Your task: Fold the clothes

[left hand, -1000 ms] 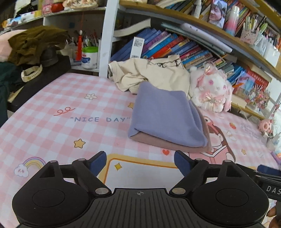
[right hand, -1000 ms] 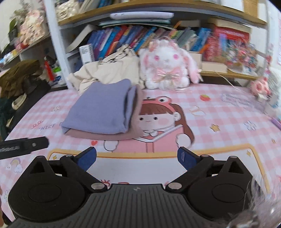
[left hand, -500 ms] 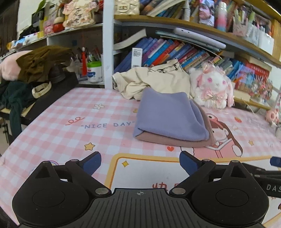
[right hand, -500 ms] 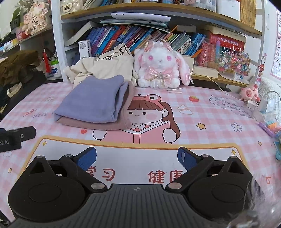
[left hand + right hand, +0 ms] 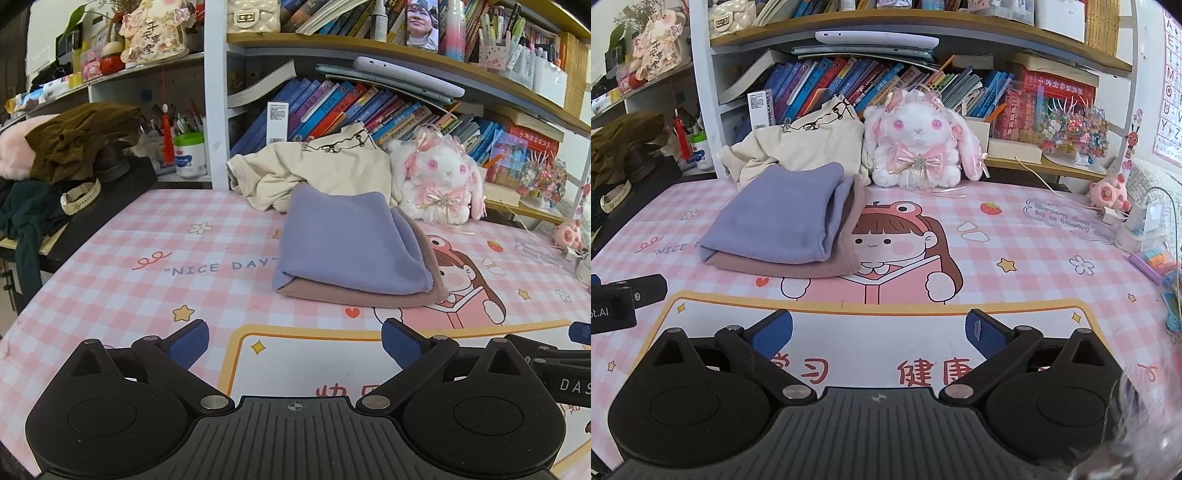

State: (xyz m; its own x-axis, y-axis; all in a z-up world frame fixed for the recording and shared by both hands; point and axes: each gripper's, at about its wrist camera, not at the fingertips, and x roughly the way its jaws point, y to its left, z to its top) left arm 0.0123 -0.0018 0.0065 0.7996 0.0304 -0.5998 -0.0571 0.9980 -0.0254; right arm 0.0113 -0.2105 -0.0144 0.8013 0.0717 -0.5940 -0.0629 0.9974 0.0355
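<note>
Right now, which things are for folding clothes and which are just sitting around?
For the job:
purple folded cloth
mauve folded cloth under it
crumpled cream shirt
left gripper and right gripper, both open and empty

Just lying about:
white bunny plush
books
small pink pig toy
wristwatch

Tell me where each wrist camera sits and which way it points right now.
Left wrist: behind the open left tongs, low over the pink mat, facing the bookshelf; the right tongs' tip shows at the right edge.
Right wrist: behind the open right tongs, further right, facing the plush rabbit; the left unit's black body shows at the left edge.
Shared: folded lilac garment on a brown one, unfolded cream top behind.
</note>
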